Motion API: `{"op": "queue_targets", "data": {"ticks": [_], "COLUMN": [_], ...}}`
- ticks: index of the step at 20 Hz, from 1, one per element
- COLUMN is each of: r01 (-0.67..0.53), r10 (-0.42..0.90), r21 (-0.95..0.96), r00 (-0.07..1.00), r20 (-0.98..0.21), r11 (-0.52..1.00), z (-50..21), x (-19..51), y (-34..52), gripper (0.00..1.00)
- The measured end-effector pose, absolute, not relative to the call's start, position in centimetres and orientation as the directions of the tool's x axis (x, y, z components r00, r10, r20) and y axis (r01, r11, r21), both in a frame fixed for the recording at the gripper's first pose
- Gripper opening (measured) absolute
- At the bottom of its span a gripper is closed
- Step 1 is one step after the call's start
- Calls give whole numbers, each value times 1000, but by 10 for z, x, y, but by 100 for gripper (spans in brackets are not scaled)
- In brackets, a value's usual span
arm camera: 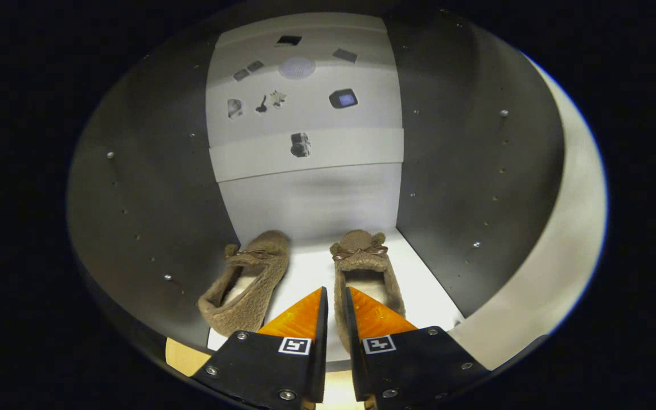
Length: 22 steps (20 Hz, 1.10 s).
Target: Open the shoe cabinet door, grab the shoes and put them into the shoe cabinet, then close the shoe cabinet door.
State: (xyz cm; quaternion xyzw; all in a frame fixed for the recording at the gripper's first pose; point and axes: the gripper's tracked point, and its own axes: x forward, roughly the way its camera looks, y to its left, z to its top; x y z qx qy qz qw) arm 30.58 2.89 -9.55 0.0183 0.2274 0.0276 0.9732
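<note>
- The claw [335,296] reaches into the open shoe cabinet [151,188]; its two fingers stand close together, a thin gap between them, and the left side wall of the right slipper [369,267] at the heel end runs into that gap; whether both fingers press on it I cannot tell
- The left slipper [248,282] lies just beside the left finger, turned at a slant, its heel towards the dark left wall; both are brown fuzzy slippers with small bows at the toe, toes towards the back
- Both rest on the white shelf floor [305,273], apart from each other, a bare strip between them
- Dark side walls with small pegs and holes close in on either hand; the pale back panel [311,199] stands just beyond the toes
- Higher up on the pale back surface sit several small dark objects [343,98], too small to name
- A pale door or edge panel [567,250] curves past the right wall
</note>
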Motion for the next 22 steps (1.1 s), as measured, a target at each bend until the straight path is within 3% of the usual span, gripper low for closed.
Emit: {"op": "queue_targets", "data": {"ticks": [16, 18, 22], "r01": [-68, -39, -4], "r10": [80, 49, 17], "r21": [54, 48, 56], "r00": [965, 969, 971], "r20": [-251, -241, -240], "r11": [996, 998, 998], "z": [-19, -17, -22], "x": [14, -17, -66], "y": [35, 23, -6], "gripper": [22, 25, 44]}}
